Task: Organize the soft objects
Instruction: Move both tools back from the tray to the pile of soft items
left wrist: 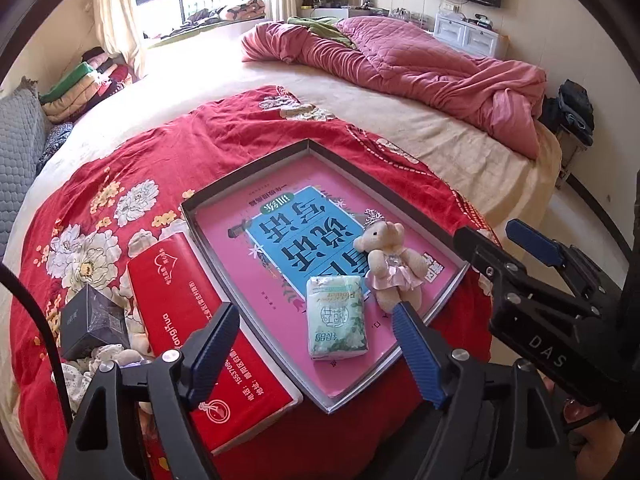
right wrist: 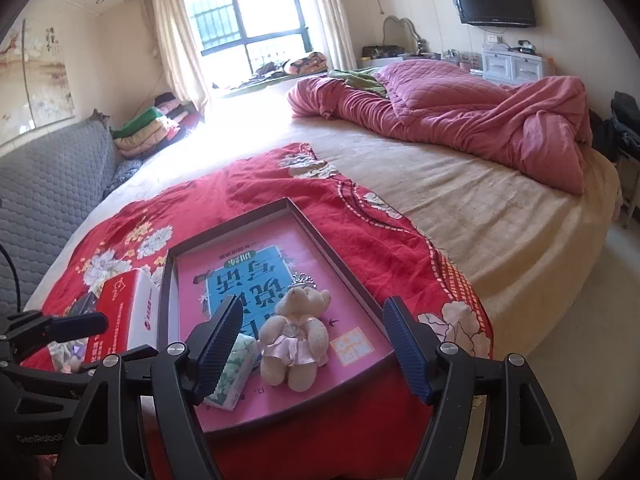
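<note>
A shallow grey tray (left wrist: 248, 170) (right wrist: 228, 216) with a pink and blue printed base lies on the red floral cloth. Inside it sit a small cream teddy bear in a pink dress (left wrist: 390, 266) (right wrist: 294, 338) and a green tissue pack (left wrist: 336, 316) (right wrist: 236, 376), side by side near the tray's front. My left gripper (left wrist: 316, 354) hangs open above and in front of the tissue pack, nothing between its fingers. My right gripper (right wrist: 312, 350) is open too, with the bear seen between its fingers but untouched; it also shows at the right of the left wrist view (left wrist: 504, 246).
A red tissue box (left wrist: 208, 332) (right wrist: 124, 312) lies left of the tray, and a small black box (left wrist: 90, 322) sits further left among pale soft items (left wrist: 116, 356). A pink quilt (left wrist: 420, 68) is bunched at the bed's far side. A grey padded headboard (right wrist: 44, 196) stands left.
</note>
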Demonstrator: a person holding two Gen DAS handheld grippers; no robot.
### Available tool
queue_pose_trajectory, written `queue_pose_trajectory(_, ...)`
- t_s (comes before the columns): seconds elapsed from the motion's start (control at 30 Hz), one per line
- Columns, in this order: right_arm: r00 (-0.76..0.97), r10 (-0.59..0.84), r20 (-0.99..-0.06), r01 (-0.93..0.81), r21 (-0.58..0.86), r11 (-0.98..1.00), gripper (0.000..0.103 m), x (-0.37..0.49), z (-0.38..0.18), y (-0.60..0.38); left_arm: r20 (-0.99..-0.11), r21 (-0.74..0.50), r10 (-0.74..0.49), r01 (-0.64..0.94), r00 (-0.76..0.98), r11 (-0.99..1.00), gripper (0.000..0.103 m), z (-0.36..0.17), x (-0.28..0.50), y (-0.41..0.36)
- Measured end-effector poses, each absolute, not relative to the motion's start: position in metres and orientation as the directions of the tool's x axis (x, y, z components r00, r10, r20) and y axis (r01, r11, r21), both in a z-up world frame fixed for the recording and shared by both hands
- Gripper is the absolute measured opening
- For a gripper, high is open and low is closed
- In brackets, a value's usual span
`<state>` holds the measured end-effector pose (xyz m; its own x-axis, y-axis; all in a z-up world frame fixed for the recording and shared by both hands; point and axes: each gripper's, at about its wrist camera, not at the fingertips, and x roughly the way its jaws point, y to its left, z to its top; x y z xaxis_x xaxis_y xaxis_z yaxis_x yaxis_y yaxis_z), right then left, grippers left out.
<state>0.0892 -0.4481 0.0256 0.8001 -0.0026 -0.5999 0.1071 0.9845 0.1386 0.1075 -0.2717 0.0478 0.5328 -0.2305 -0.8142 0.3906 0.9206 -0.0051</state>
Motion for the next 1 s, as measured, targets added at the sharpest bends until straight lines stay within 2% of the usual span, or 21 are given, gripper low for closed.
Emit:
queue_pose_trajectory(0.4, 0.816, -0.013, -0.578, 0.082, 0.092, 0.992, 0.076, 0.078, 0.055, -0.429, -0.777, -0.024, -0.227, 0.333, 0.587, 0.942, 0.084, 0.072, 0.095, -0.239)
queue_pose_trajectory(1.0, 0.848, 0.080, -0.524, -0.044, 0.080, 0.996, 0.077, 0.063, 0.093, -0.372, -0.763, -0.063, -0.188, 0.218, 0.619, 0.974, 0.084, 0.085, 0.075, -0.166)
